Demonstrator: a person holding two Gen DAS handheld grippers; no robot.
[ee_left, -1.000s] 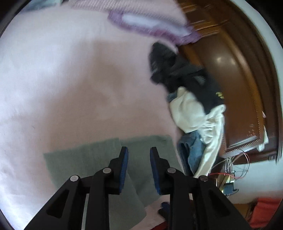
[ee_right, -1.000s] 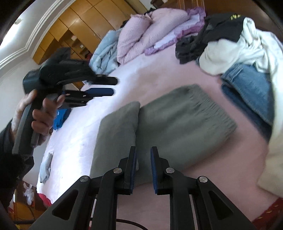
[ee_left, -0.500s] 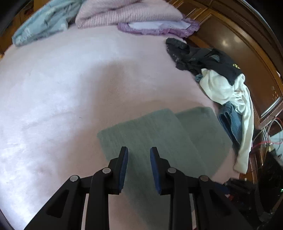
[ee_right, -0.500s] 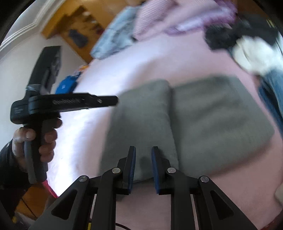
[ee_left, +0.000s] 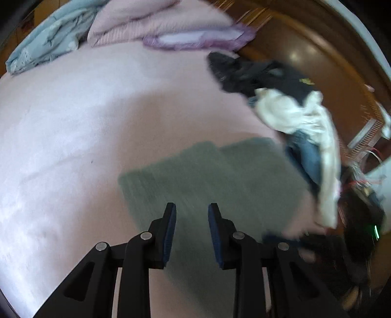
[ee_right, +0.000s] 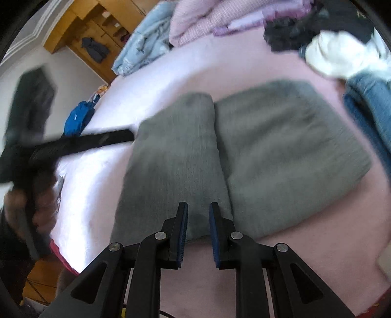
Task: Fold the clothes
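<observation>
A grey-green folded garment [ee_right: 256,156] lies flat on the pink bed, with one narrow panel folded over its left side. It also shows in the left wrist view [ee_left: 220,178]. My left gripper [ee_left: 191,210] is open and empty, hovering above the garment's near edge. It appears in the right wrist view as a blurred black tool [ee_right: 80,141] held in a hand at the left. My right gripper [ee_right: 198,210] is open a little and empty, just above the garment's near edge.
A pile of unfolded clothes, black [ee_left: 256,73], white [ee_left: 300,115] and blue denim [ee_left: 308,159], lies at the bed's right edge. Pink bedding [ee_right: 220,19] and a light blue cloth [ee_right: 144,46] lie at the far end. A wooden headboard [ee_left: 325,63] stands beyond.
Both grippers have swung over the folded garment. The left gripper has moved closer to the garment's left side. The right gripper's view has shifted so the garment sits nearer its fingers.
</observation>
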